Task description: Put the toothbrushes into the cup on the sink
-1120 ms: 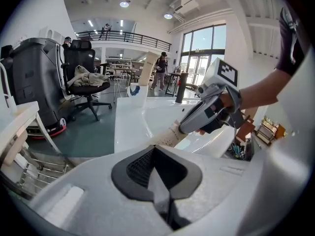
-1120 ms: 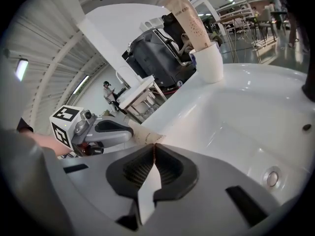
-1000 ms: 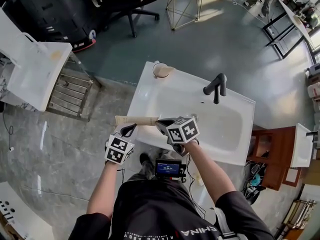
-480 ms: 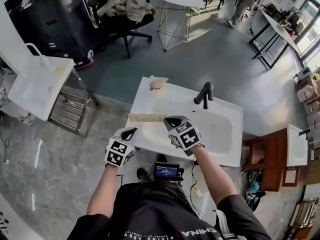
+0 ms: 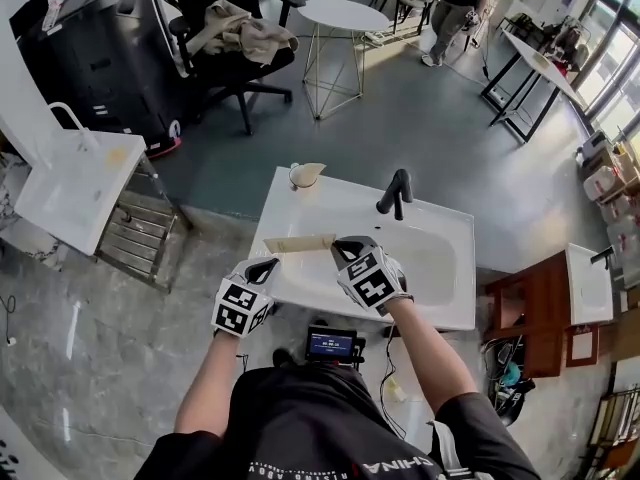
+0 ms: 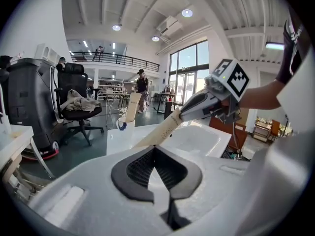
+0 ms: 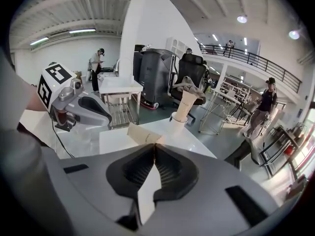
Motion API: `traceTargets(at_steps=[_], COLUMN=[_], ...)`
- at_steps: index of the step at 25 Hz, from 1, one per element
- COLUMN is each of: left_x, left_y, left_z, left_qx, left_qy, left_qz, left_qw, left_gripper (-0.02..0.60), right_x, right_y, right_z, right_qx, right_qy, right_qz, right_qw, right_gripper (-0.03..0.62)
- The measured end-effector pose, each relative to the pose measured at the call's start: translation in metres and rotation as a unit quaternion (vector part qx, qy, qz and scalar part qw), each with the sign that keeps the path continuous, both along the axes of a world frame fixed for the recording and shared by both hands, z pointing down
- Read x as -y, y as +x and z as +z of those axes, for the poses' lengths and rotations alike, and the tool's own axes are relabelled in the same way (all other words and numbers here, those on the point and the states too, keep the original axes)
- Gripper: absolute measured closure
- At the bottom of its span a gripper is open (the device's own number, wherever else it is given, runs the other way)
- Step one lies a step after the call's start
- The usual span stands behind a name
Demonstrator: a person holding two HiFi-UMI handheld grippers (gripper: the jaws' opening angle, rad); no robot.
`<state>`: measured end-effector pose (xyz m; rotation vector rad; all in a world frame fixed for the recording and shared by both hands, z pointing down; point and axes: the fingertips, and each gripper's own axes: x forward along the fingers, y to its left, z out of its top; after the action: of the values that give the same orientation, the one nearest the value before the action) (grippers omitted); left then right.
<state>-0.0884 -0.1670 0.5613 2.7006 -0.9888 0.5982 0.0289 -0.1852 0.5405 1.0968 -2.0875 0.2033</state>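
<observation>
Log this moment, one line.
right gripper: jaws shut on toothbrush box | left gripper: shut, empty | toothbrush box: over sink | cup: second box inside

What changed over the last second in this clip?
The right gripper, clamped on the wrapped toothbrush throughout, raised it and shifted it right, over the sink, while rolling. The left gripper rose alongside, shut and empty. Nothing was grabbed or released. The cup holding a second toothbrush and the tap stayed put.

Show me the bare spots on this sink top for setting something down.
Bare: the back ledge between cup and faucet, and the basin's right half. Crowded: front left edge, under the left gripper, toothbrush box and right gripper.
</observation>
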Motion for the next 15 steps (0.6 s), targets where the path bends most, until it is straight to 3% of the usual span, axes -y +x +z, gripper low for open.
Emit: traceTargets(at_steps=[8,15], left_x=[0.012,0.047], left_y=[0.009,0.019], left_z=[-0.017,-0.065], left_qx=[-0.003,-0.042], left_qy=[0.008,0.028], left_qz=[0.007,0.003], left_qw=[0.9999,0.9987], left_gripper=[0.584,0.584], right_x=[0.022,0.074], right_y=[0.013,0.024], right_z=[-0.054,-0.119], right_qx=[-0.019,-0.042], right_qy=[0.052,0.116], right_qz=[-0.008,-0.019], right_qw=[0.998,0.992], right_gripper=[0.576,0.574])
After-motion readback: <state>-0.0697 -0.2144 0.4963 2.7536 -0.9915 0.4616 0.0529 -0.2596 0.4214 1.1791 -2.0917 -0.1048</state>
